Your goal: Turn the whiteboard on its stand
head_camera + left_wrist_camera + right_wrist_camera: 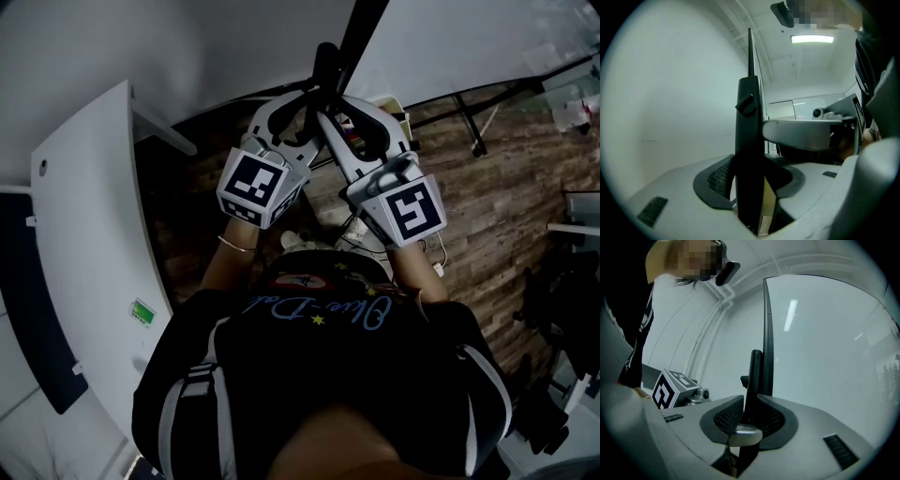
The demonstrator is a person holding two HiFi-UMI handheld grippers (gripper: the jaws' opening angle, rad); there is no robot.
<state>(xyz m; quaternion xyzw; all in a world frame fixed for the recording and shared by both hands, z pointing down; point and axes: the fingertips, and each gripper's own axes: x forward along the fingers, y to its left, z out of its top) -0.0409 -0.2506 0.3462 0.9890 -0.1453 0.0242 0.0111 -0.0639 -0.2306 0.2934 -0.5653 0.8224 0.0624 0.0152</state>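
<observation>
Stand post (325, 70) clamped in left tool (750, 180) and right tool (750, 417), whiteboard (825, 357) edge-on, mostly cut off.

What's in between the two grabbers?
The black stand post. The head view shows it between the left hand-held gripper and the right hand-held gripper, and each gripper view shows it clamped between that gripper's jaws.
</observation>
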